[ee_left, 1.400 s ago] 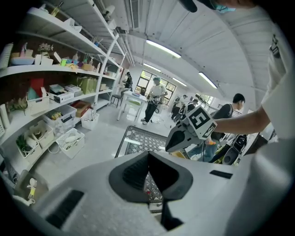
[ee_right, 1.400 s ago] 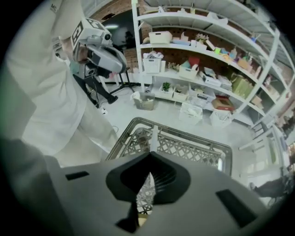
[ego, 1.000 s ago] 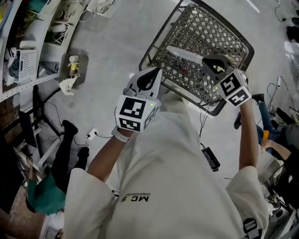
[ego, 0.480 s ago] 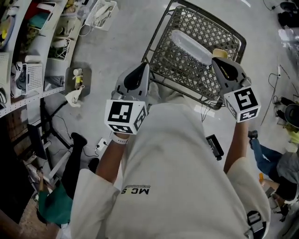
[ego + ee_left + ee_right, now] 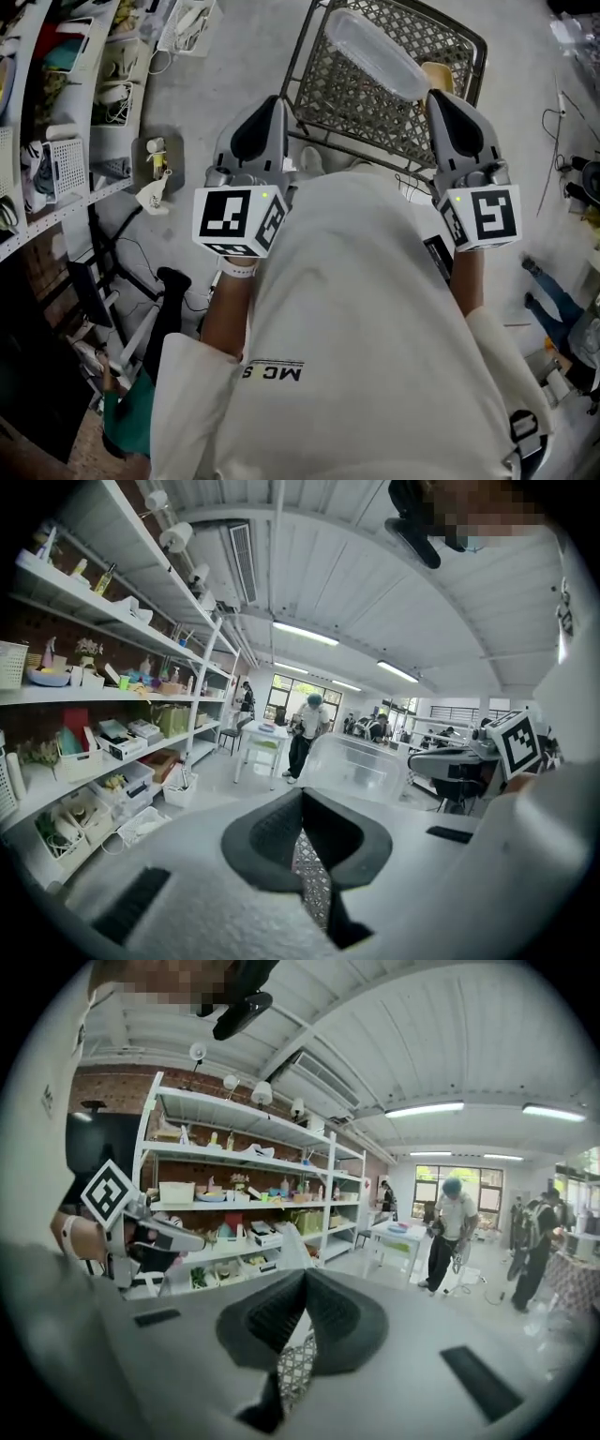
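Shirt [image 5: 375,356] lettering reads "MC", near wire cart [image 5: 367,109].

The person's white shirt [image 5: 366,356] says "MC" in dark letters. The left tool [image 5: 270,99] and right tool [image 5: 437,95] carry only black-and-white square marks.

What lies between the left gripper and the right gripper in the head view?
In the head view, the near end of the wire cart lies between the left gripper and the right gripper, with the person's white shirt nearer the camera.
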The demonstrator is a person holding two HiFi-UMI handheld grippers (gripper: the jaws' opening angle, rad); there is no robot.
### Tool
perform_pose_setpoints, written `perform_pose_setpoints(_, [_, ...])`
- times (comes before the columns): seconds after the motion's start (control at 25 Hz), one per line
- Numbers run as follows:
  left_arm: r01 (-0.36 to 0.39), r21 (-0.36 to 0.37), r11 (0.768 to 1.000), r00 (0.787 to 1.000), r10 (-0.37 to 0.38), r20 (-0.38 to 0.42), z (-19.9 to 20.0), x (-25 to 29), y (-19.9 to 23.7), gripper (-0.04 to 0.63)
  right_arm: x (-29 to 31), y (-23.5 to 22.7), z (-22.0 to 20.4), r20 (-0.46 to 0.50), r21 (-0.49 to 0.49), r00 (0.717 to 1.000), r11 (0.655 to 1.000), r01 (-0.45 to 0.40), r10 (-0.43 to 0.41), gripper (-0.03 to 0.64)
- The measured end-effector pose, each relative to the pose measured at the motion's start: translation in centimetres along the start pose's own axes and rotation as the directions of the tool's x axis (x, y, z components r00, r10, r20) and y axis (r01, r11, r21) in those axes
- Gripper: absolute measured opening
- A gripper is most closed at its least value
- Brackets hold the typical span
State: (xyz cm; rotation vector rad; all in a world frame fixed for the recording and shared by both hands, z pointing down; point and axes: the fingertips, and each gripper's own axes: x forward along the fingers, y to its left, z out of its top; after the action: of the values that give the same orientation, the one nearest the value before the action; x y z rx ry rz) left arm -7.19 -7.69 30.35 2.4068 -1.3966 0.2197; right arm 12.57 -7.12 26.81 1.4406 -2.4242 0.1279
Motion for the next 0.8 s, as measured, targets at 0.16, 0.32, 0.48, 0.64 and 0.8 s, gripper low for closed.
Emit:
perform_pose_setpoints(0.16, [0.024,0.0,1.0,1.0,-0.024,-0.01,-0.1,-0.1,-0.5,0.021,-0.6,0.6,0.3,0.035,0.025,0.999,0.999,0.034,-0.035,0.017])
perform_pose_setpoints(0.32, [0.049,0.01,0.999,0.999,-0.049,-0.022,-0.2,0.4,-1.3,0.021,-1.3,0.3,-0.2,0.035,0.033,0.998,0.998,0.045,-0.046,0.017])
perform_pose_setpoints(0.48, [0.071,0.014,0.997,0.997,-0.071,-0.031,-0.4,0.7,-1.9,0.021,-1.9,0.0,-1.4,0.009,0.039,0.998,0.997,0.062,-0.062,0.017])
perform_pose_setpoints(0.64, [0.089,0.01,0.996,0.995,-0.088,-0.047,-1.2,0.9,-2.8,0.021,-2.7,-0.1,-2.6,-0.019,0.058,0.996,0.994,0.093,-0.092,0.017])
perform_pose_setpoints(0.8, [0.107,0.003,0.994,0.993,-0.107,-0.05,-1.3,1.2,-3.3,0.021,-3.1,-0.2,-3.0,-0.031,0.067,0.994,0.992,0.104,-0.102,0.017])
